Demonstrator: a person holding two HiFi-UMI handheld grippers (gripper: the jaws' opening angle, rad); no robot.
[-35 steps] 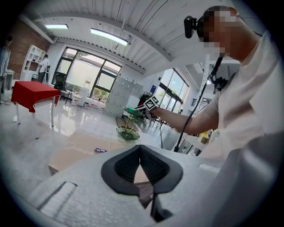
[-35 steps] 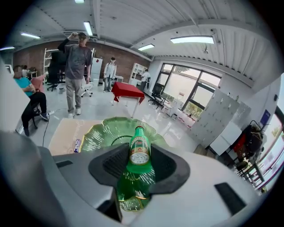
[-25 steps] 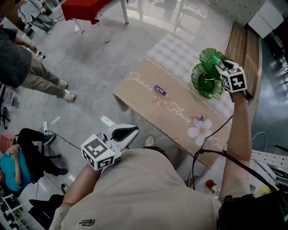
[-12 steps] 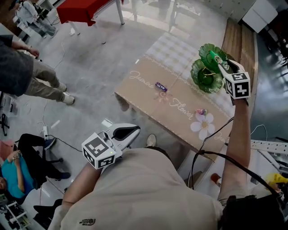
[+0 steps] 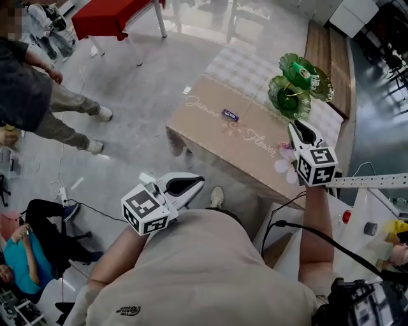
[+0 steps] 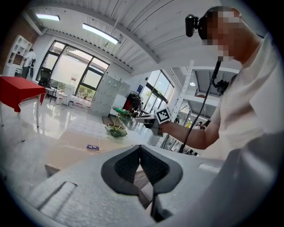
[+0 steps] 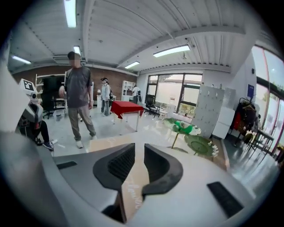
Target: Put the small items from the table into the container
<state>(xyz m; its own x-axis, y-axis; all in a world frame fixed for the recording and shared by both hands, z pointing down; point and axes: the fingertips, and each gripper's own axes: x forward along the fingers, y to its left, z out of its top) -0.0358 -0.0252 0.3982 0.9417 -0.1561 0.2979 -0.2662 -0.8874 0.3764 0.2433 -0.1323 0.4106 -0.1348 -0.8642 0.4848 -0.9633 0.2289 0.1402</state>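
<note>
A green glass two-tier stand (image 5: 292, 95) rises at the far side of the brown "Jasmine Flower" tablecloth (image 5: 210, 130). On its upper dish lies a bright green piece (image 7: 183, 127). A small purple packet (image 5: 229, 115) lies mid-cloth, also seen as the purple packet (image 6: 92, 146). A small pink item (image 5: 285, 146) peeks out just left of my right gripper (image 5: 296, 127). That gripper hovers over the near right part of the table, its jaws closing with only cloth showing through the gap. My left gripper (image 5: 189, 184) is shut and empty, held off the table's near edge.
A person (image 7: 78, 95) stands on the floor left of the table, and another sits at the lower left (image 5: 25, 229). A red table (image 5: 108, 16) is farther back. A wooden bench (image 5: 325, 54) runs behind the stand. Cables trail across the floor (image 5: 76, 191).
My right gripper has pulled back from the green stand's upper dish to the near right side of the table, and its jaws have narrowed. The left gripper shifted slightly.
</note>
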